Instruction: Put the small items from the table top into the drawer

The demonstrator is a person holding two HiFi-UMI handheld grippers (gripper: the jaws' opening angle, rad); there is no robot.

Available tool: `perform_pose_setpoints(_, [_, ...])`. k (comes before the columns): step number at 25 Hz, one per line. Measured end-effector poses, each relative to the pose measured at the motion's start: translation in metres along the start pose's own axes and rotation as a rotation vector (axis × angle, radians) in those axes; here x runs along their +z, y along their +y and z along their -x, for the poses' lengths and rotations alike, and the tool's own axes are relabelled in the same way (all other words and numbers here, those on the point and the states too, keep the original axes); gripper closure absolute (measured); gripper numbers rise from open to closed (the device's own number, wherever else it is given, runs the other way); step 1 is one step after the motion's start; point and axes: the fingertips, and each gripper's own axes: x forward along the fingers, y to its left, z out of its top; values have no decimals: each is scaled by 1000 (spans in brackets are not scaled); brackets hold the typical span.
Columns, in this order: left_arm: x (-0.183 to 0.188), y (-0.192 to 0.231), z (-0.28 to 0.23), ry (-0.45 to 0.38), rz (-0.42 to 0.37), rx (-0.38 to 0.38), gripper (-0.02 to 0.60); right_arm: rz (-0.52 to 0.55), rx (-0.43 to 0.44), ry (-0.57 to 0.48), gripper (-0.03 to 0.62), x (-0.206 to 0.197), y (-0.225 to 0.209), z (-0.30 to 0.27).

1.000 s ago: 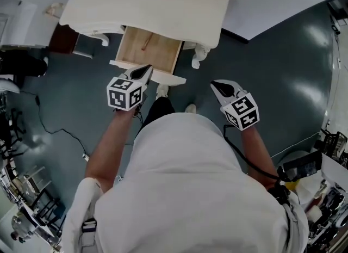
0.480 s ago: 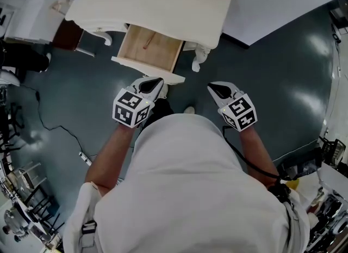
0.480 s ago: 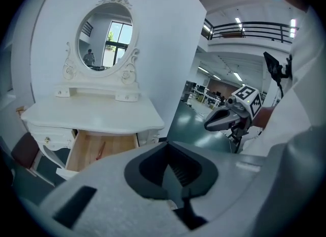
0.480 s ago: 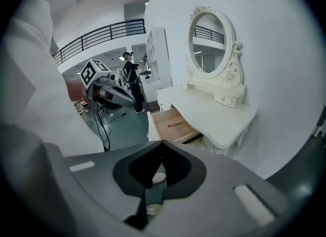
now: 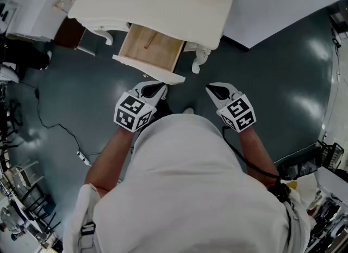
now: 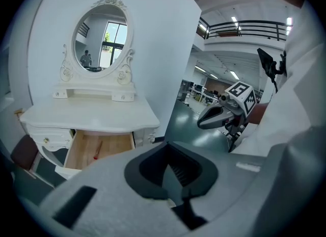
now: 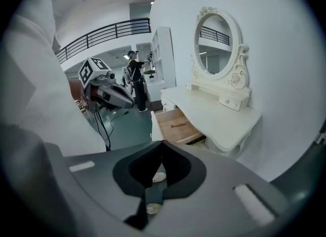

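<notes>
Hovering near the drawer [image 5: 157, 56], left gripper [image 5: 159, 87] and right gripper [image 5: 211, 89] hold fingers together.

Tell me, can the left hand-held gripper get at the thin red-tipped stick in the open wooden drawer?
Probably not from here: the left hand-held gripper hangs short of the open wooden drawer. Nothing covers the thin red-tipped stick, so a step forward should do.
</notes>
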Motion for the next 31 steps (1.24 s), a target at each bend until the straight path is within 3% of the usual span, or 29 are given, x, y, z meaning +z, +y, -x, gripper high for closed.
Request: perform_pose_setpoints(31, [-22,40,30,-10,44,34,580,56,30,28,594,27,22,-40])
